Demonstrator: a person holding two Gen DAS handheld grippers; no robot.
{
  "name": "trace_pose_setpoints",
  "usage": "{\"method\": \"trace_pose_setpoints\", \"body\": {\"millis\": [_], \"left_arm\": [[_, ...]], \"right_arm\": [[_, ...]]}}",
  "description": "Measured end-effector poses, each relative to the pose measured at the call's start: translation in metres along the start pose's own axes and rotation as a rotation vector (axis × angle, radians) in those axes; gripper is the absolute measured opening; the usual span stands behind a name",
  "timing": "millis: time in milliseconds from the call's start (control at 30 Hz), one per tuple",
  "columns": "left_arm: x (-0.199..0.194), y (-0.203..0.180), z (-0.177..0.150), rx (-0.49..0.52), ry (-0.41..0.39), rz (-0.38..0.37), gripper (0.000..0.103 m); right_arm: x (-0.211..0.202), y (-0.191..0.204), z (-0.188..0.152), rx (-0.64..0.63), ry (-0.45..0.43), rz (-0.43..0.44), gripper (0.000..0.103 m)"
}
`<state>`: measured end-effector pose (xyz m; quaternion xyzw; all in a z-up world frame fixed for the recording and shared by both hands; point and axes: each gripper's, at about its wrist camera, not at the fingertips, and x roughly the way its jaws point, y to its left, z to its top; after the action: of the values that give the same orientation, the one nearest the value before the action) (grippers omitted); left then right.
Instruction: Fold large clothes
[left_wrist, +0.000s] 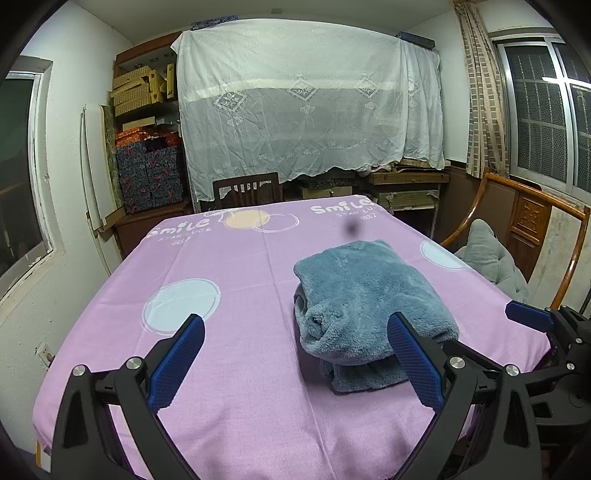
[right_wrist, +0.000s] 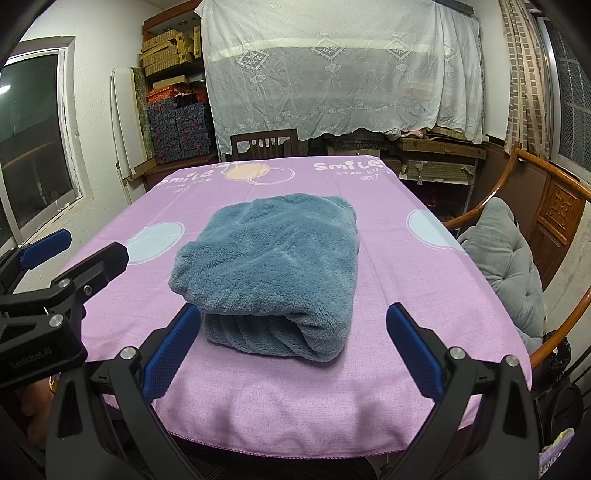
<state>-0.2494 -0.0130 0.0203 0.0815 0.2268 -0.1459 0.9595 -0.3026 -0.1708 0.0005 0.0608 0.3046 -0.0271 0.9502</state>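
Folded blue-grey fleece garment (right_wrist: 271, 273) lying on the lilac cotton tablecloth (right_wrist: 399, 288).

Both grippers, left (left_wrist: 295, 363) and right (right_wrist: 291, 354), are hovering spread wide, gripping nothing; woven boxes (right_wrist: 166, 50) are sitting on shelves, contents hidden.

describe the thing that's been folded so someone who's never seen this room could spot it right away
Look at the table in the middle of the room, covered by a purple cloth printed with pale circles. On it, near the front edge, lies a blue-grey fleece garment folded into a thick bundle. It is the only fluffy, bulky thing on the flat cloth; the grey cushion sits off the table, on a wooden chair.
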Motion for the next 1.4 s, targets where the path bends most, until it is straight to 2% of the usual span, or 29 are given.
{"method": "trace_pose_setpoints", "body": {"millis": [1400], "left_arm": [[0.0051,0.0011,-0.0038,0.000,0.013,-0.001,0.099]], "right_arm": [[0.0002,-0.0054,-0.0039,0.001,0.006,0.002,0.098]]}}
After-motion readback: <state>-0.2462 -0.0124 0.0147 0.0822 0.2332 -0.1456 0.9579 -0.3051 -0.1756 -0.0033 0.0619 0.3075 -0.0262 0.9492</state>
